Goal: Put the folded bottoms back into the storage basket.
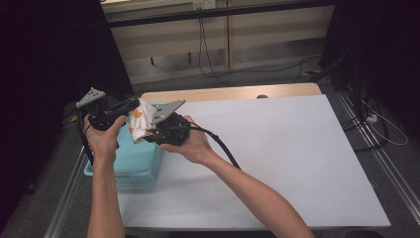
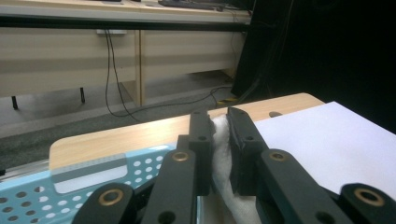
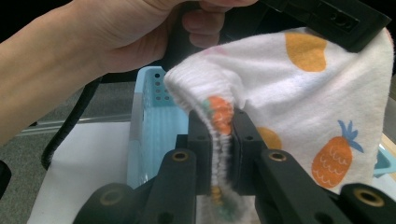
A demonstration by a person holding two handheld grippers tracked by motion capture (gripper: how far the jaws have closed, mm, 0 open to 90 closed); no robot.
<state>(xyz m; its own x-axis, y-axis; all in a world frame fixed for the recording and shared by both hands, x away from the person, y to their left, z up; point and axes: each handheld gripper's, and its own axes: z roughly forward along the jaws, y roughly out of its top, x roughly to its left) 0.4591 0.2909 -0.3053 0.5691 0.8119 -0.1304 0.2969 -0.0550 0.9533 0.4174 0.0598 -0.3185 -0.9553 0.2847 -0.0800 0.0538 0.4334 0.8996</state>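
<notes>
Closest to me, my right gripper [image 3: 223, 135] has its jaws clamped tight on the edge of the pineapple-print cloth [image 3: 308, 107], which hangs in the air above the light blue basket [image 1: 143, 163]. My left gripper [image 2: 220, 140] pinches another white fold of it. Beyond, the white table sheet [image 1: 277, 148] runs to the wooden table edge [image 1: 223, 92].

The high view looks forward and down over the table [image 1: 277, 163] from the person's side. Each gripper view sits close behind its own jaws: the left faces the far desks, the right faces the left hand [image 3: 93, 42]. All share the basket [image 1: 138, 163] and cloth [image 3: 303, 93].
</notes>
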